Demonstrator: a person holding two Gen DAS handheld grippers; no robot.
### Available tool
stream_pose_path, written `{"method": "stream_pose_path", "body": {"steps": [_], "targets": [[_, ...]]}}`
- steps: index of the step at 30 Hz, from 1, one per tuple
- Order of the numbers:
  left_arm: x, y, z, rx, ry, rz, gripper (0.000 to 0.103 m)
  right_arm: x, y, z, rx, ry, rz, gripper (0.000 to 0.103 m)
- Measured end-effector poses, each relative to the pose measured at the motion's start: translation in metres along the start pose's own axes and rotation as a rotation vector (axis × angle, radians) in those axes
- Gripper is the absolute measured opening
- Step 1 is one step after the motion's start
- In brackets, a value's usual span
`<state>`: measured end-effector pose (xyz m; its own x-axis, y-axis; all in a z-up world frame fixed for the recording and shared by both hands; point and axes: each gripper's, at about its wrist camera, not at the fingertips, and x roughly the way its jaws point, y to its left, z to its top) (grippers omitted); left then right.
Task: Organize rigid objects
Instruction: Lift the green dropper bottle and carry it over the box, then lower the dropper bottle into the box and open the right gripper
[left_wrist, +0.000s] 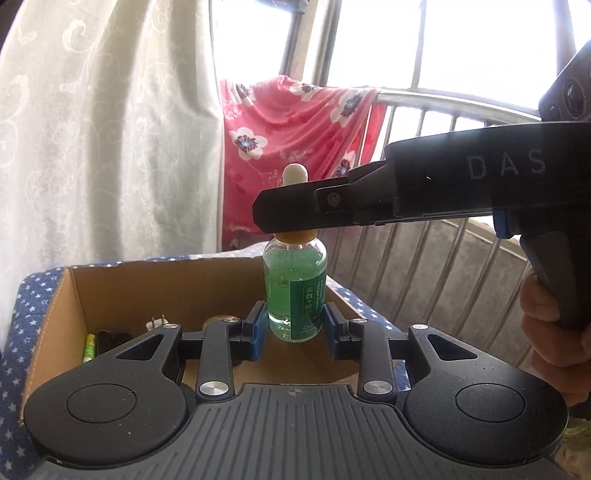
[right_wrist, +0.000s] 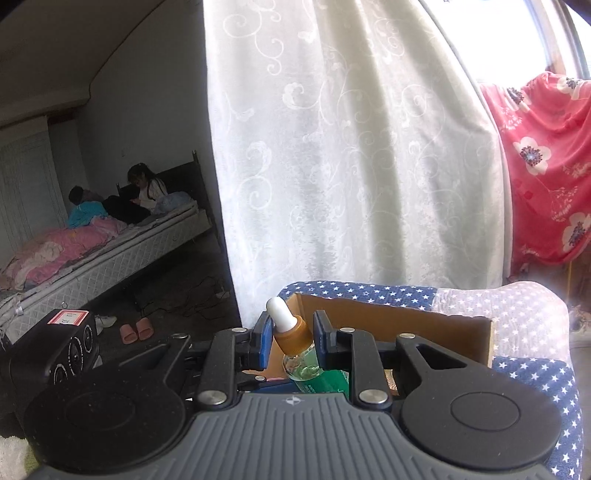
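Note:
A glass dropper bottle (left_wrist: 295, 288) of green liquid, with a green label, a tan collar and a white bulb, is held upright above an open cardboard box (left_wrist: 110, 284). My left gripper (left_wrist: 293, 325) is shut on the lower body of the bottle. My right gripper (left_wrist: 288, 214) comes in from the right and is shut on the collar, hiding most of it. In the right wrist view, the right gripper (right_wrist: 290, 339) clamps the dropper bottle's tan collar (right_wrist: 293, 334), with the cardboard box (right_wrist: 388, 319) behind it. Inside the box lie a green battery (left_wrist: 88, 347), a white plug (left_wrist: 157, 323) and some dark items.
The box rests on a blue star-patterned cover (right_wrist: 528, 373). A white curtain (right_wrist: 351, 147) hangs behind, with a pink floral cloth (left_wrist: 295, 129) draped over a metal railing (left_wrist: 443, 99) by the window. A hand (left_wrist: 554, 332) grips the right tool. People sit on a bed (right_wrist: 110, 236) far left.

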<state>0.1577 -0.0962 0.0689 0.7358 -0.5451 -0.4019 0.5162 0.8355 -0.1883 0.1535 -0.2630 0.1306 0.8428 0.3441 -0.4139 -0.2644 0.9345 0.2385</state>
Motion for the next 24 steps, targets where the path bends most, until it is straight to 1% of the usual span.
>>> {"method": "stream_pose_path", "body": {"steps": [3,6,11,14,18,21,24], "targets": [[0.035,0.007,0.007,-0.045,0.071,-0.02,0.031,0.021,-0.03,0.002,0.039,0.041,-0.013,0.025],[0.072,0.015,0.008,-0.091,0.153,-0.022,0.031,0.042,-0.057,-0.004,0.068,0.089,-0.025,0.025],[0.103,0.026,0.004,-0.132,0.259,-0.017,0.031,0.066,-0.087,-0.015,0.099,0.136,-0.035,0.025],[0.117,0.03,0.001,-0.147,0.291,-0.011,0.031,0.073,-0.101,-0.021,0.123,0.143,-0.031,0.025],[0.125,0.03,0.002,-0.168,0.322,-0.011,0.031,0.077,-0.109,-0.024,0.128,0.151,-0.036,0.025],[0.126,0.028,0.001,-0.163,0.315,0.003,0.031,0.081,-0.113,-0.029,0.116,0.165,-0.052,0.025],[0.127,0.026,0.004,-0.159,0.313,-0.002,0.032,0.083,-0.116,-0.034,0.11,0.182,-0.069,0.025]]}}
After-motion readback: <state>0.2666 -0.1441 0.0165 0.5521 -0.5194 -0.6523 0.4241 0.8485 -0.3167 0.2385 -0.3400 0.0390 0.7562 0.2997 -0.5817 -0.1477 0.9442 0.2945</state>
